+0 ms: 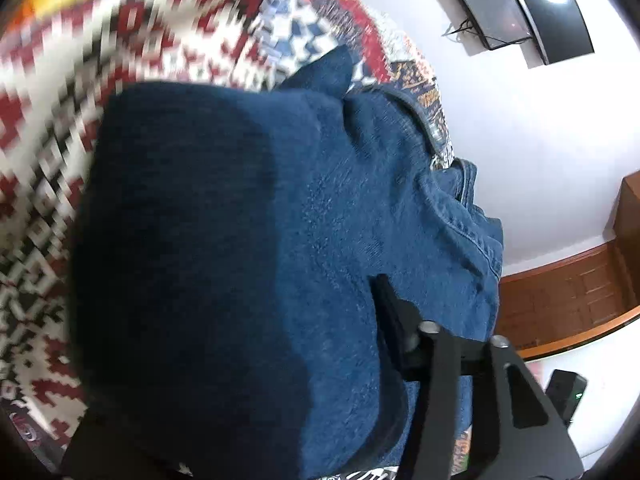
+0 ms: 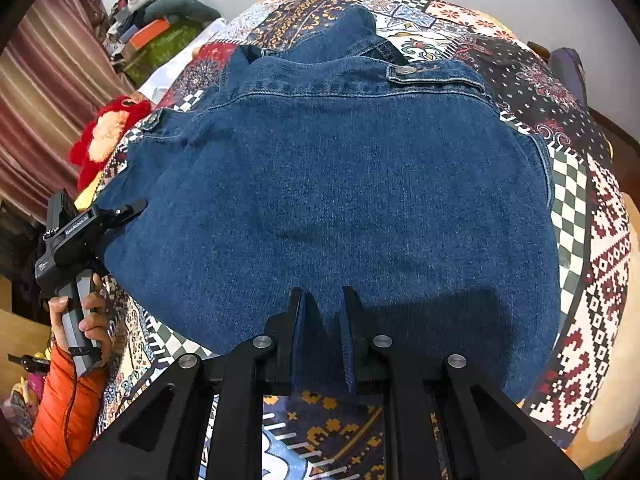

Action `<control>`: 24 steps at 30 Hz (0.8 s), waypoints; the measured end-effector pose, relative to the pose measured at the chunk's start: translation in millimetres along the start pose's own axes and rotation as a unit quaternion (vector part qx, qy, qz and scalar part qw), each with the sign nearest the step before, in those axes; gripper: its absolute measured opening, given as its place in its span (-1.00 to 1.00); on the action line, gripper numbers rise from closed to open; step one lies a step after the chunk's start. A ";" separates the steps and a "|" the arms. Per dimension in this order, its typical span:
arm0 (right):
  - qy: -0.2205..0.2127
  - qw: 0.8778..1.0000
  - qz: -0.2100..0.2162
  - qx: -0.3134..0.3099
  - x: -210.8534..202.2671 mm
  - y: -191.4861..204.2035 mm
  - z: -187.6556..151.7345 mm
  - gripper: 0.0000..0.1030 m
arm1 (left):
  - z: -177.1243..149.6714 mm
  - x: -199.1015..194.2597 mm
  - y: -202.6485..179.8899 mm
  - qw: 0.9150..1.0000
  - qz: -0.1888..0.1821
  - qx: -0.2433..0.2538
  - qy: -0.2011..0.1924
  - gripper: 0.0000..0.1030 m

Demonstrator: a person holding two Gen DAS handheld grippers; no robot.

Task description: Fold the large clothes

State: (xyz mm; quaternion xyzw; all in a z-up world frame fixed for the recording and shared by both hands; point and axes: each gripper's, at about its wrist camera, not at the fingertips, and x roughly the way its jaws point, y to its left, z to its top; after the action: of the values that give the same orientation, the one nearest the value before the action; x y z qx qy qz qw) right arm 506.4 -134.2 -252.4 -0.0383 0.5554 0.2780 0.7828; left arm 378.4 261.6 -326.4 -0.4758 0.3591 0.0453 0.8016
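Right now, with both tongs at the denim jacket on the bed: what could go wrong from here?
1. The right tongs pinch only a narrow pleat at the hem of the denim jacket. Heavy denim may slip out on a lift.
2. The left tongs sit at the jacket's side edge, and their grip is unclear. If they miss, the fold will likely skew.
3. The red plush toy lies beside the jacket's far left corner and could get swept along.

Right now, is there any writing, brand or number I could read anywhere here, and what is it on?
Nothing here reads clearly.
Left gripper: pale lettering along its black body, and a small white label lower down, both too small to read.
Denim jacket: metal button near the waistband, any stamp too small to tell.
Patterned bedspread: only motifs, no words.
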 end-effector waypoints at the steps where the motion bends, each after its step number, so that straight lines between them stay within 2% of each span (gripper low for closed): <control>1: 0.000 1.000 0.002 0.000 -0.6 -0.3 0.4 -0.77 | 0.6 -6.0 -10.0 0.999 0.016 0.025 -0.014 -0.20; 3: -0.004 1.000 0.004 -0.004 -2.8 1.0 0.7 -0.77 | 0.9 -17.5 -27.3 0.997 0.036 0.047 -0.042 -0.28; 7: -0.009 0.999 -0.008 -0.031 -9.4 15.1 0.5 -0.77 | 5.6 -41.2 -62.6 0.991 0.046 0.090 -0.088 -0.38; 9: -0.013 0.999 -0.002 -0.047 -17.3 28.8 2.0 -0.77 | 5.8 -52.3 -79.3 0.989 0.031 0.115 -0.093 -0.41; 11: -0.019 0.998 0.009 -0.059 -24.8 42.0 4.9 -0.77 | 2.5 -70.6 -90.3 0.988 -0.008 0.118 -0.099 -0.43; 13: -0.031 0.996 0.022 -0.075 -33.1 59.7 8.1 -0.77 | -4.6 -85.1 -96.9 0.985 -0.013 0.135 -0.111 -0.44; 15: -0.041 0.995 0.035 -0.087 -39.2 76.6 12.5 -0.77 | -12.4 -99.9 -109.9 0.979 -0.007 0.160 -0.126 -0.44; 17: -0.048 0.992 0.057 -0.099 -41.4 96.7 17.7 -0.77 | -14.5 -109.8 -113.2 0.977 -0.001 0.164 -0.133 -0.45; 20: -0.046 0.989 0.081 -0.114 -35.5 119.3 23.1 -0.77 | -14.3 -128.8 -113.5 0.973 0.027 0.171 -0.154 -0.45; 24: -0.007 0.986 0.102 -0.134 1.9 148.7 31.3 -0.77 | -14.5 -134.5 -112.8 0.960 0.079 0.206 -0.173 -0.45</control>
State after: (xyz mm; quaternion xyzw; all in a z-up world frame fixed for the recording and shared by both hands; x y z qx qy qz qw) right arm 462.4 3.4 -205.3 -0.0838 0.5088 0.4285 0.7419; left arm 318.1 225.0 -164.9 -0.2557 0.2530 0.1148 0.9260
